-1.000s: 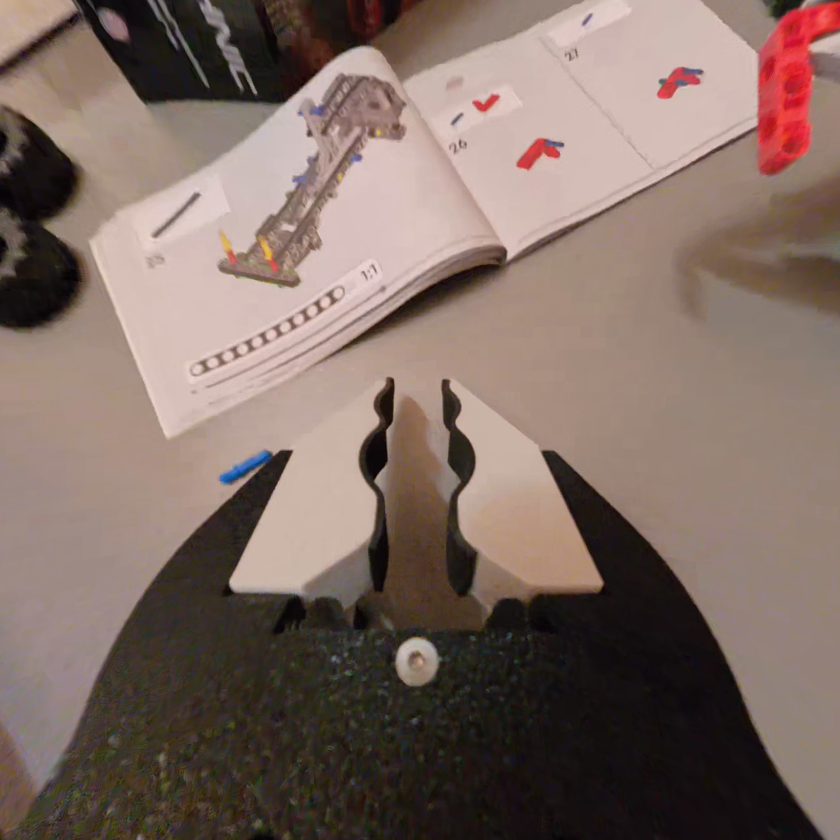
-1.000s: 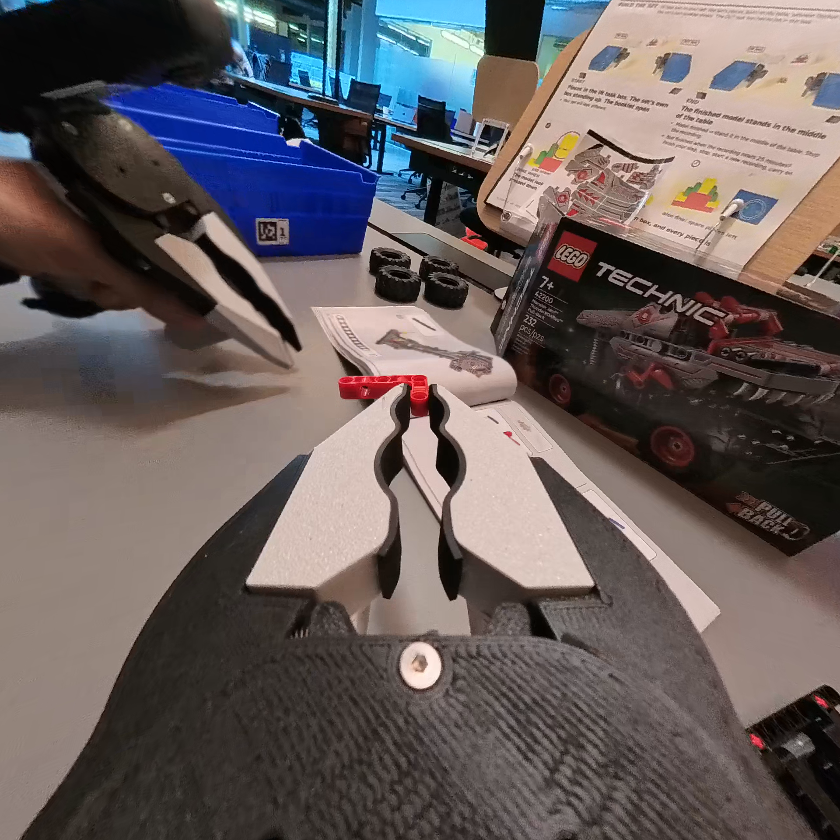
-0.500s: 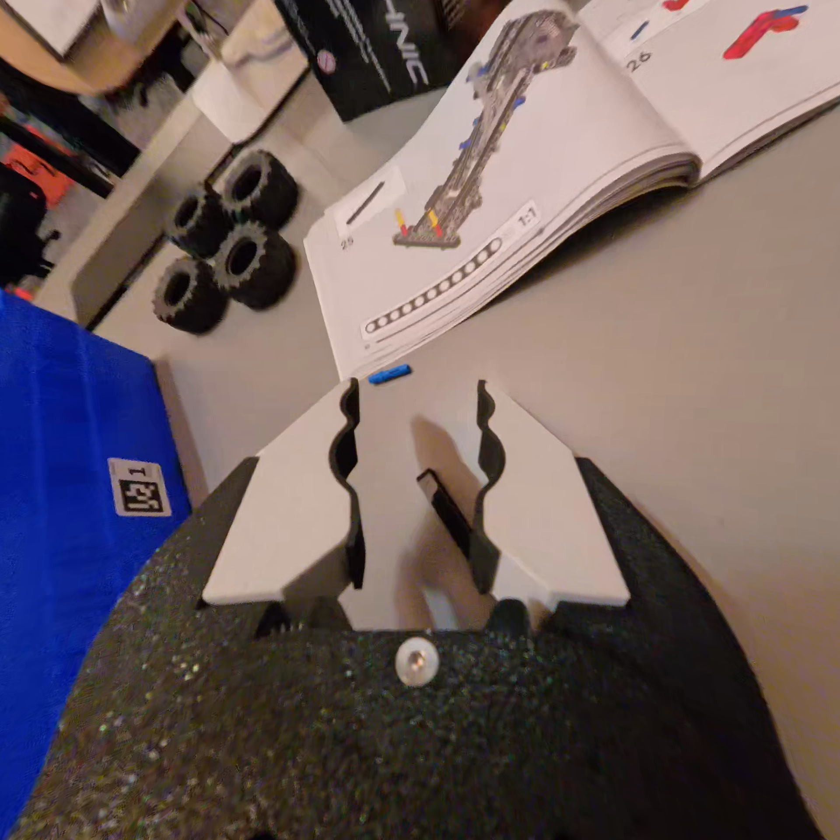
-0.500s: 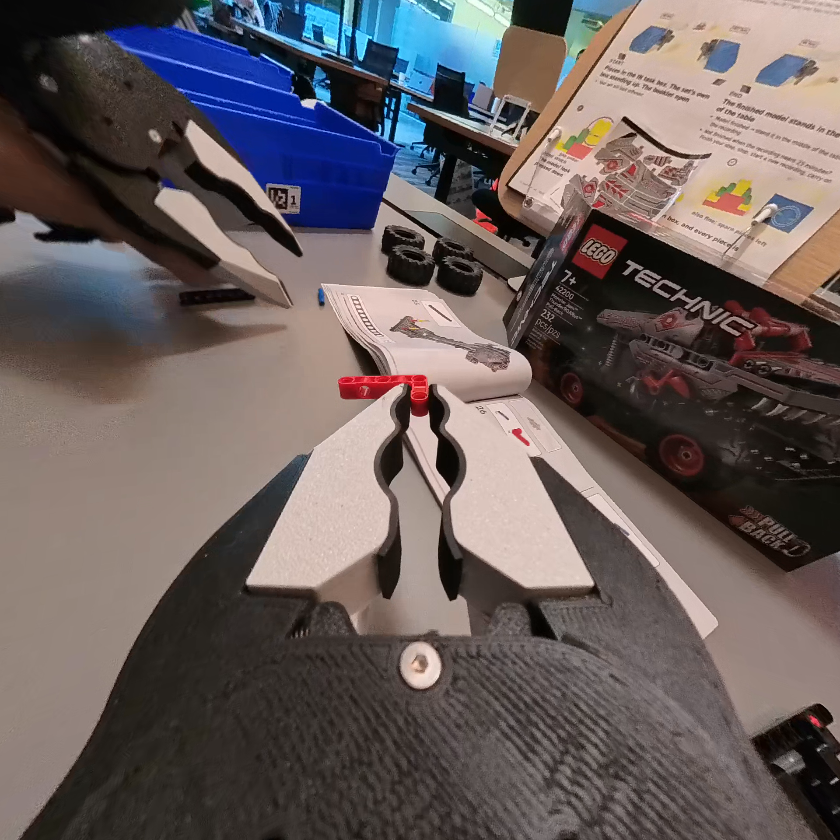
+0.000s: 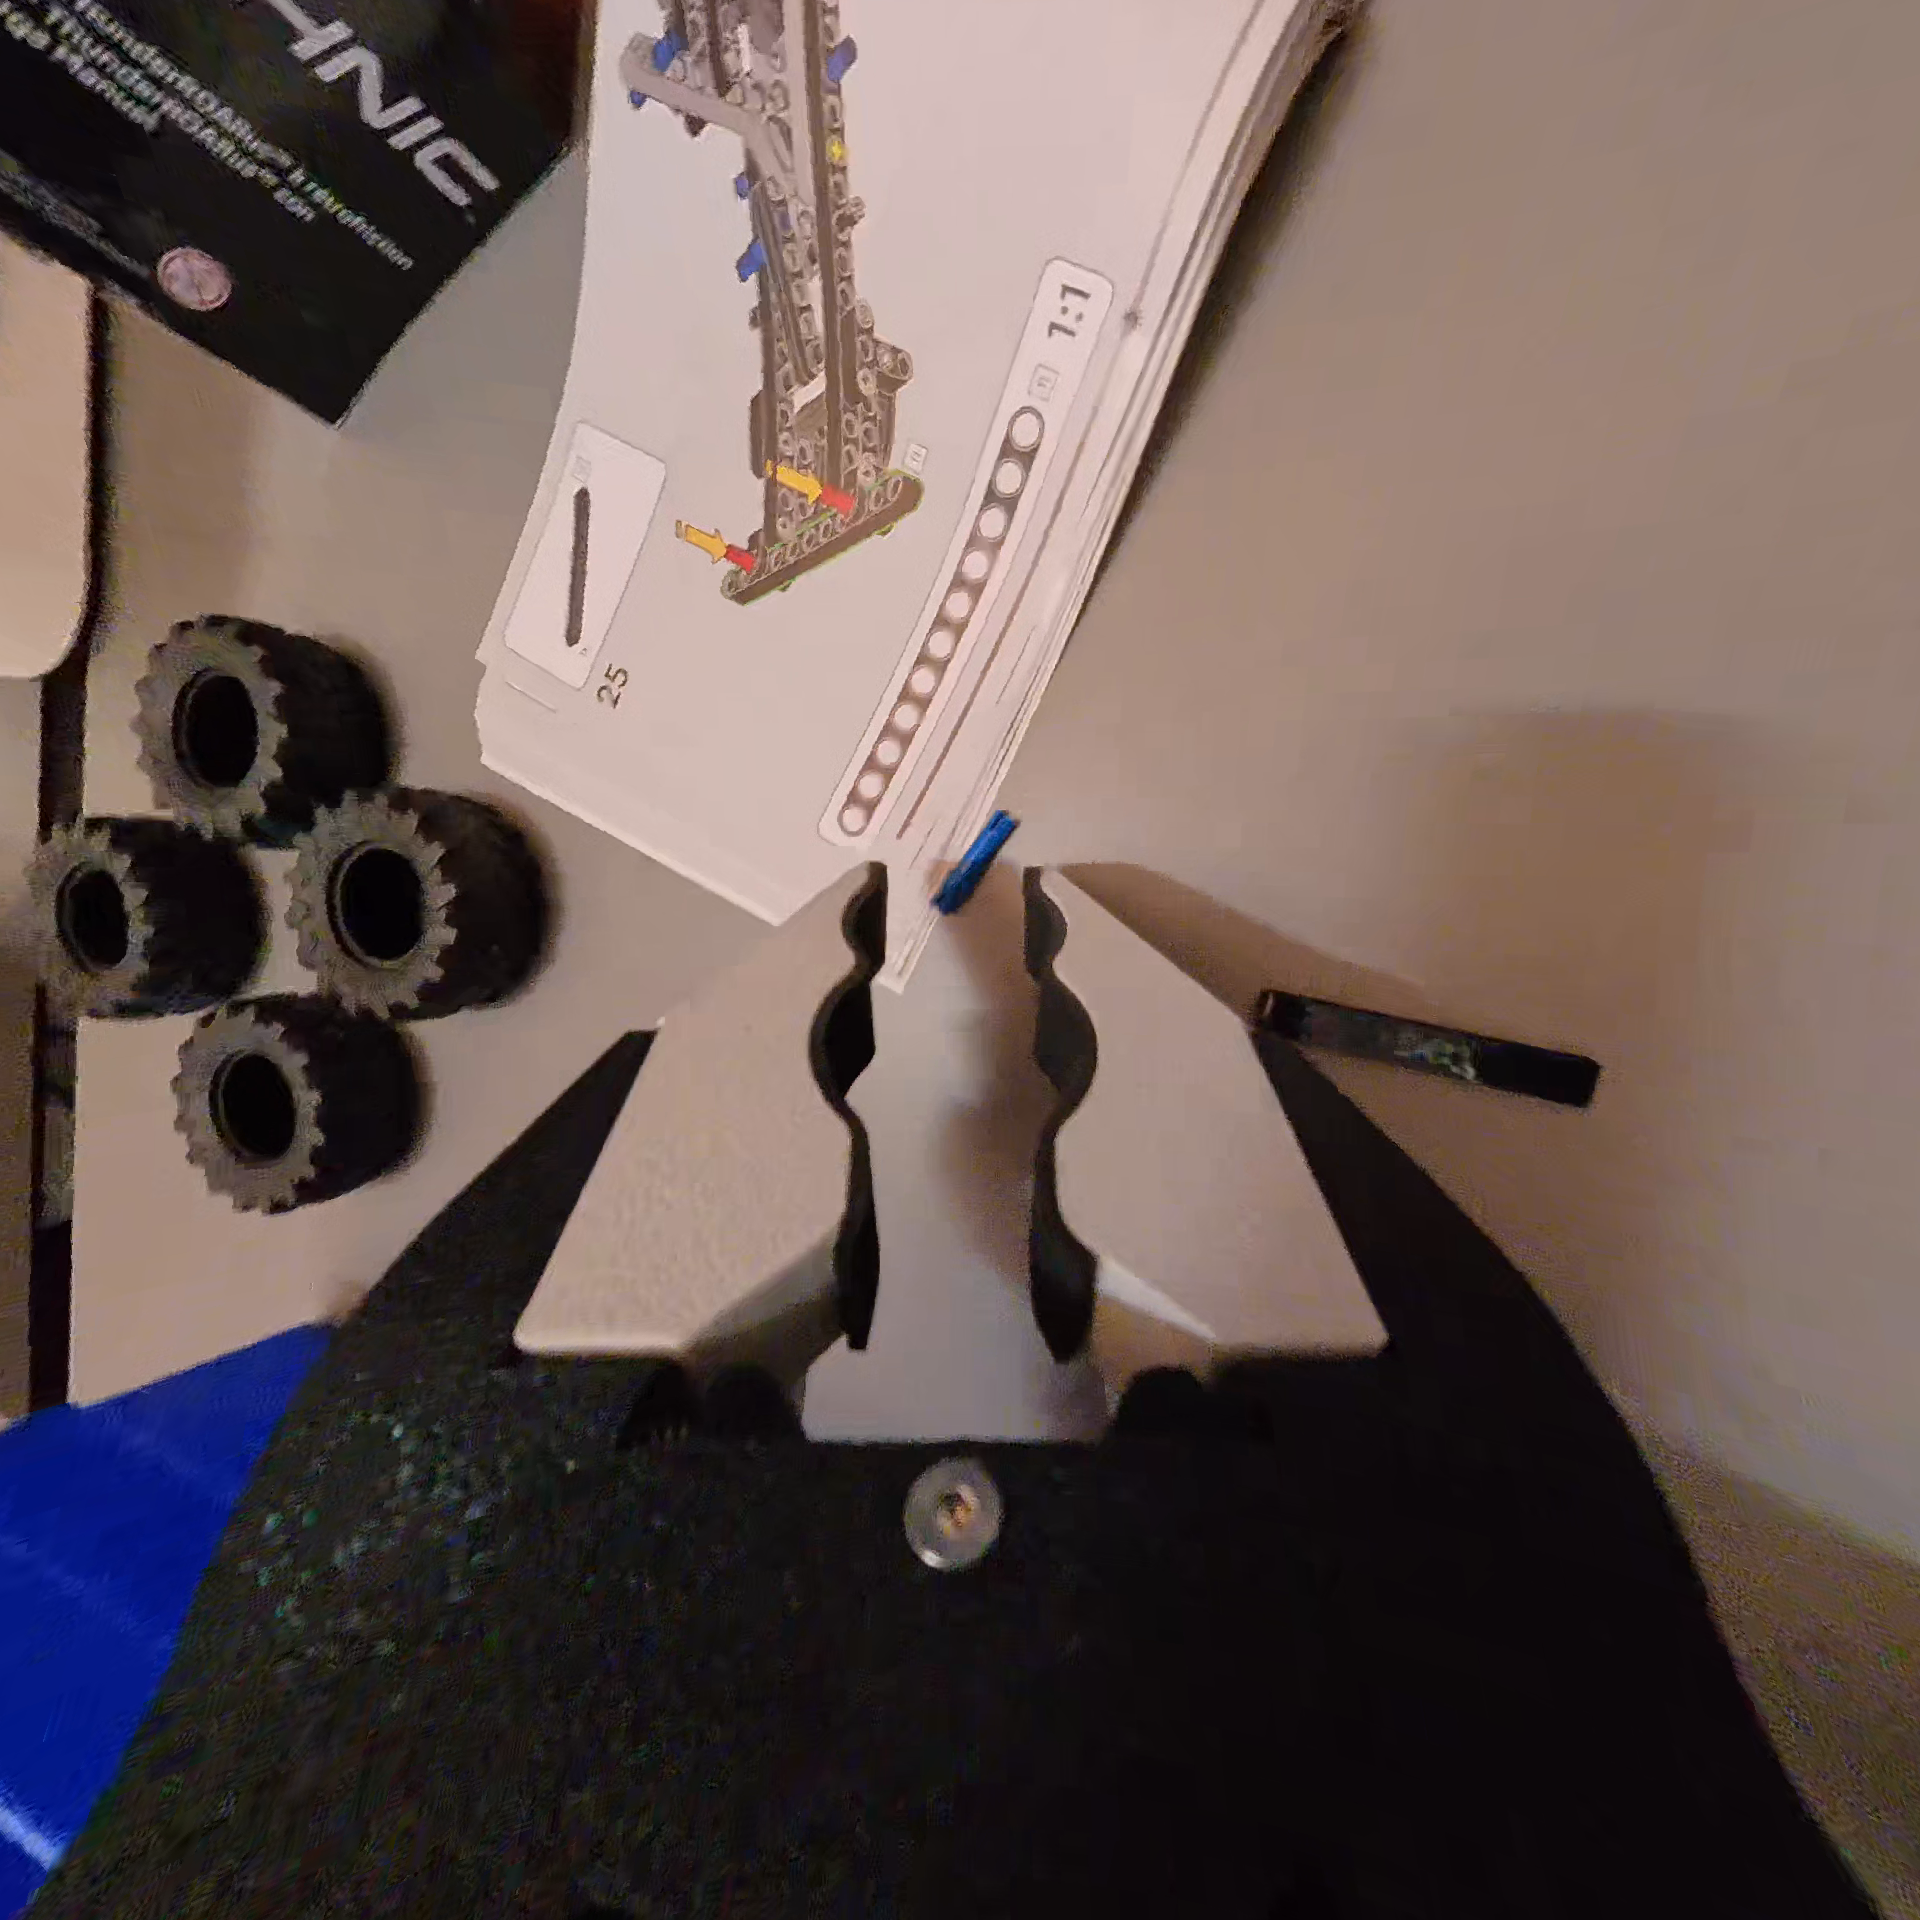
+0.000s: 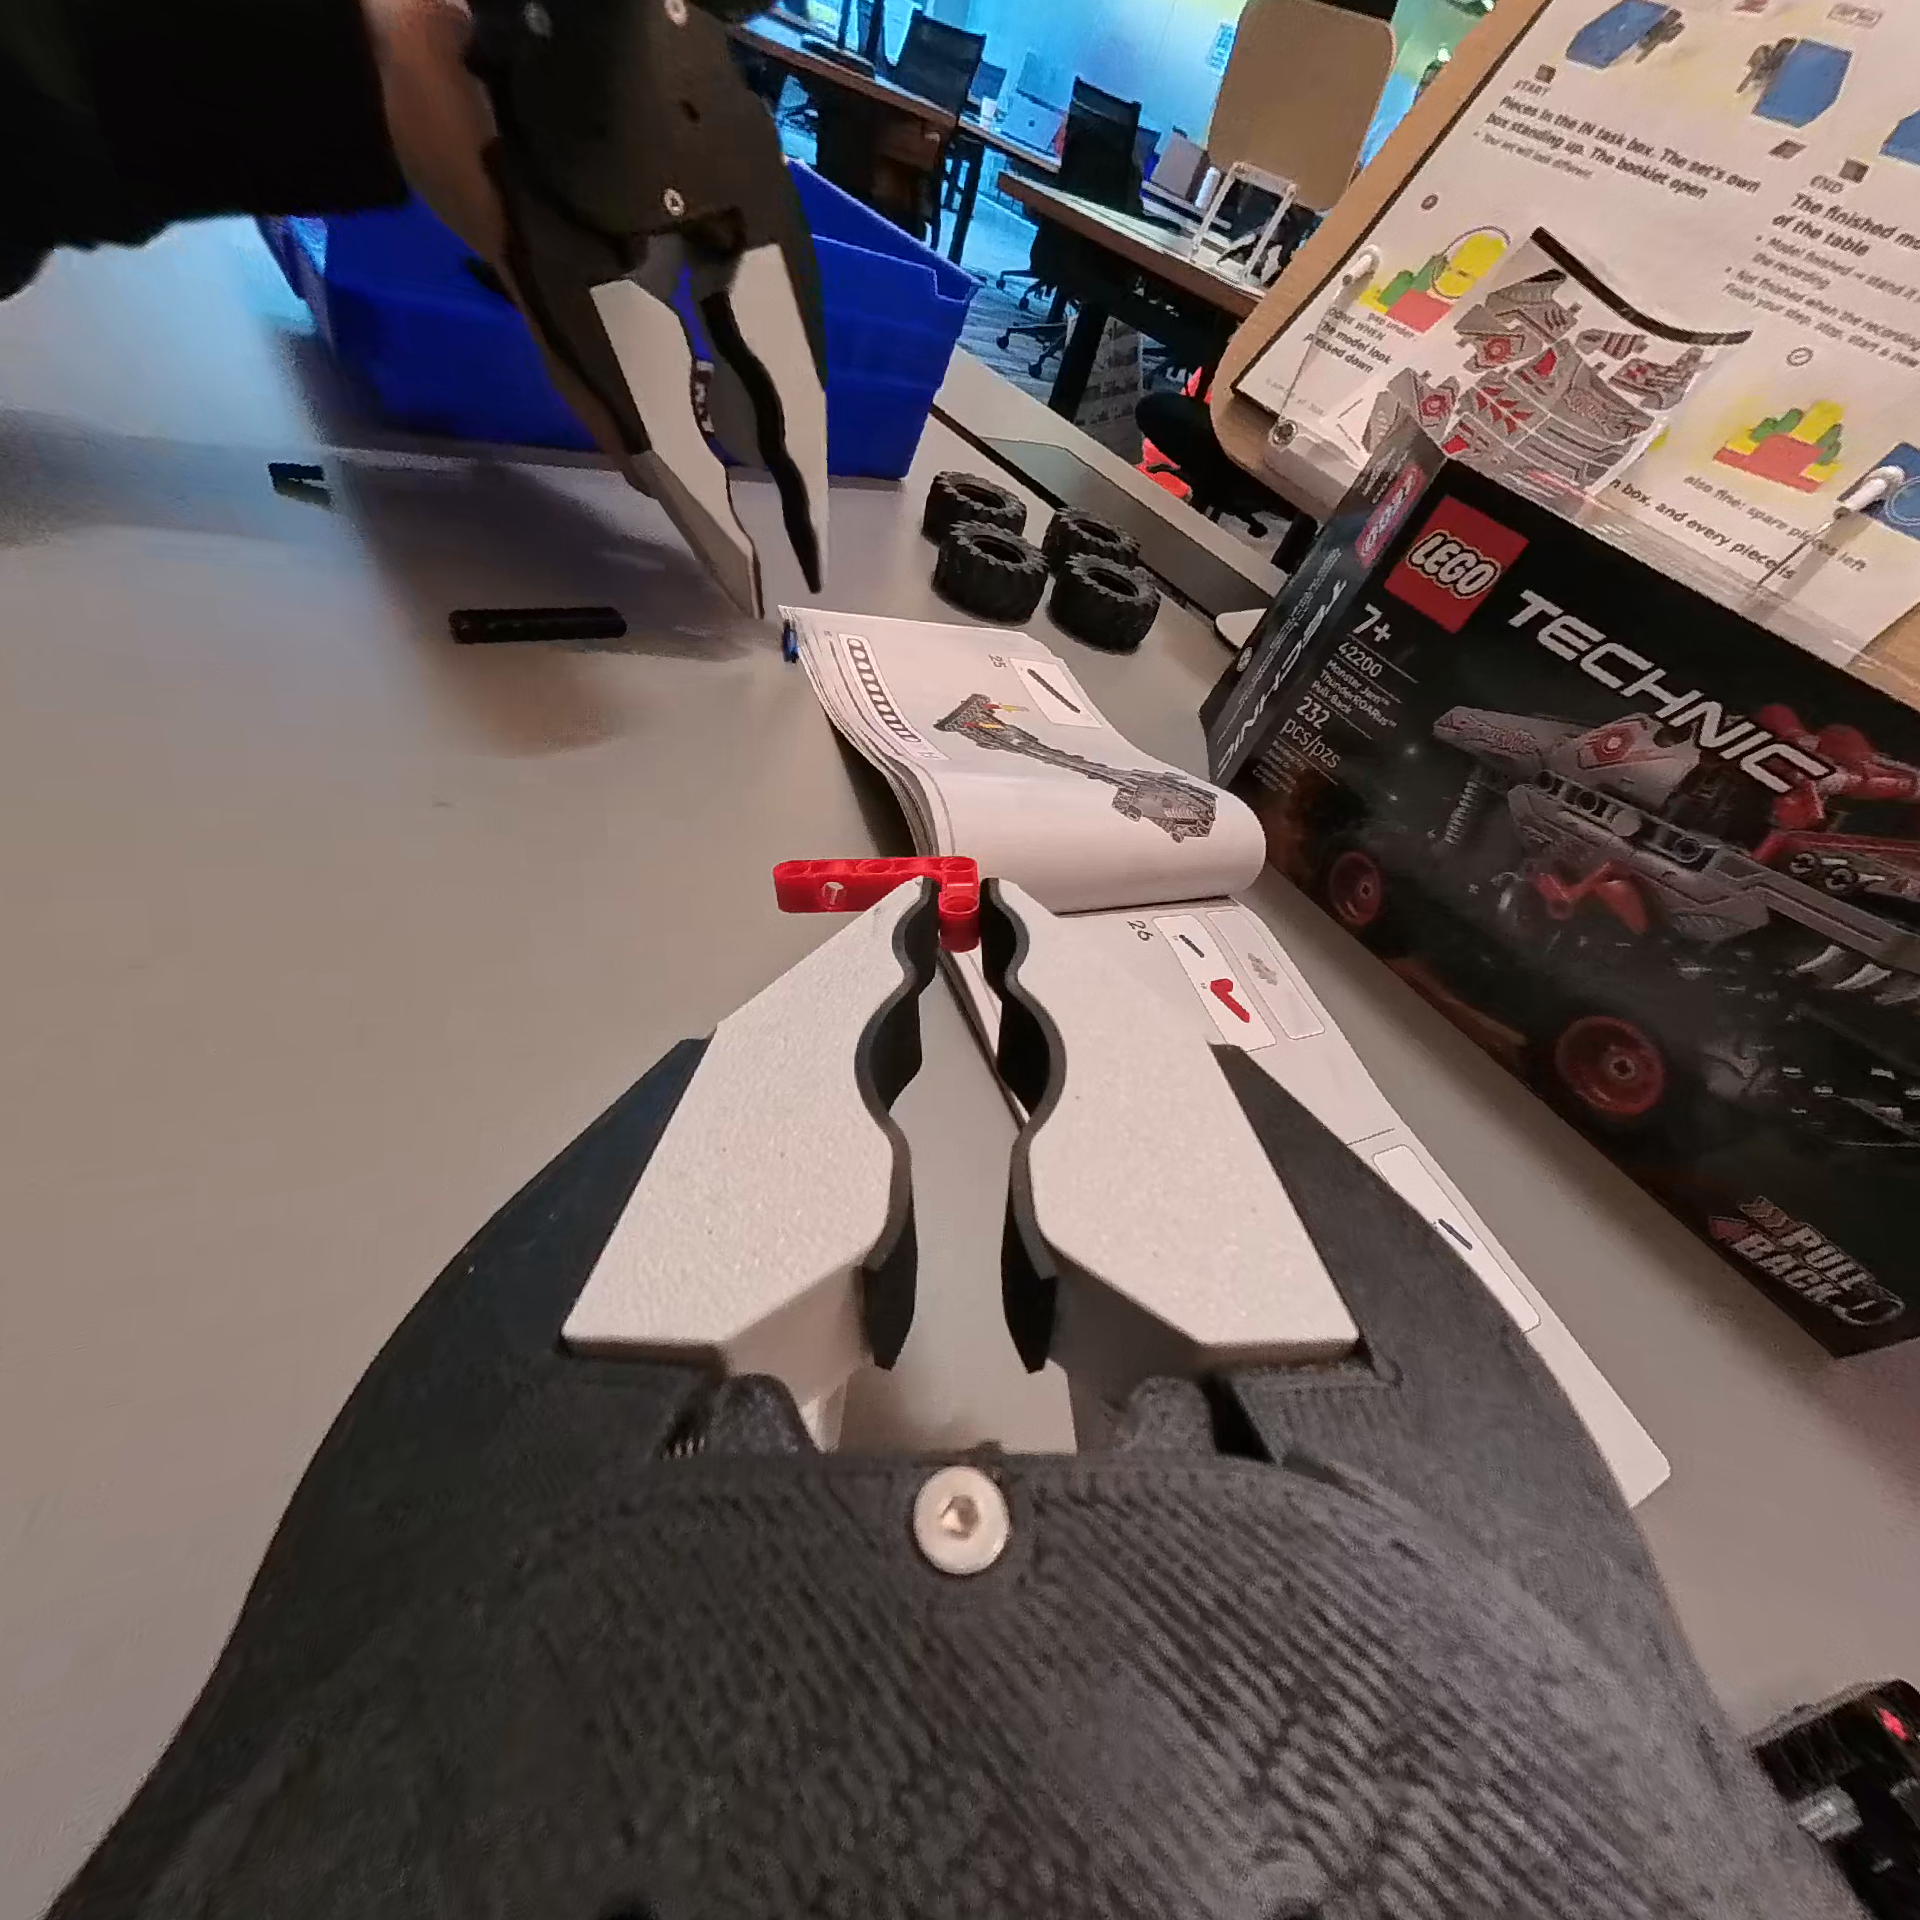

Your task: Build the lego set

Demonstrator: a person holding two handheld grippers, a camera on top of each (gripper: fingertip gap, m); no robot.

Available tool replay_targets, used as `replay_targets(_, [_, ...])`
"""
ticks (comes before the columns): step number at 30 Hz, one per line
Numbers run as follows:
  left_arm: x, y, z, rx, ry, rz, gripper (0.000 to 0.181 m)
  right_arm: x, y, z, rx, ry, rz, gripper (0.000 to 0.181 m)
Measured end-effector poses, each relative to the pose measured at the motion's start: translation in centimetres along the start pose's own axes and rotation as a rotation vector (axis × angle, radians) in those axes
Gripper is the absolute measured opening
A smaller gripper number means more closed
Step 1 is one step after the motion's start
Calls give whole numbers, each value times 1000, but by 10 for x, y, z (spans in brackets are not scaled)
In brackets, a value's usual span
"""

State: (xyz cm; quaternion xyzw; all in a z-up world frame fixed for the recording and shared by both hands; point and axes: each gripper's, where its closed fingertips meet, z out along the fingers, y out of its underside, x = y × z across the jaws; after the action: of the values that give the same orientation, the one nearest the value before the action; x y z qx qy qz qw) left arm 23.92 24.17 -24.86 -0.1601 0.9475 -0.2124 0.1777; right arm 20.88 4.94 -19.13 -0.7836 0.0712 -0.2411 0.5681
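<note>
The left gripper (image 5: 954,883) is open, with a clear gap between its two fingers, and it holds nothing. It points down at the small blue pin (image 5: 975,862), which lies on the tabletop (image 5: 1558,520) just beside the corner of the open instruction booklet (image 5: 831,416). From the right wrist view the fingertips are just above the tabletop next to the pin. The black beam (image 5: 1423,1047) lies on the tabletop, to the right of the gripper. Four black tyres (image 5: 281,904) stand together at the left of the booklet.

The right gripper (image 6: 951,894) is closed narrowly on the short arm of the red L-shaped beam (image 6: 862,883), above the tabletop, near the booklet and the lego box (image 6: 1558,779).

Half a second ago the black beam lay between the fingers of the left gripper; now it is outside them, and the pin is between the tips. The right gripper has kept its grip
</note>
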Motion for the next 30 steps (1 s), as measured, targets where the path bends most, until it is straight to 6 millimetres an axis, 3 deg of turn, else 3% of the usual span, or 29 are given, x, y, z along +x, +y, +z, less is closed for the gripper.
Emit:
replay_targets(8, [1, 4, 11, -142, 50, 190, 18, -2, 2, 2, -11, -15, -4, 6])
replay_targets(14, [7, 6, 12, -166, 109, 98, 1, -2, 2, 2, -12, -22, -5, 6])
replay_targets(18, [39, -18, 5, -56, 124, 10, 1, -2, 1, 1, -2, -24, 2, 6])
replay_targets(21, [91, -56, 1, 78, 160, 14, 1, -2, 0, 0, 6, -34, 8, 6])
replay_targets(24, [134, -68, 8, 75, 142, 126, 1, -4, 0, 1, 4, -44, 5, 6])
replay_targets(27, [149, -76, 10, 103, 106, 129, 8, -7, 1, 2, -5, -54, -16, 6])
replay_targets(30, [148, -76, 7, 144, 58, 64, 23, -9, 3, 3, -15, -60, -30, 6])
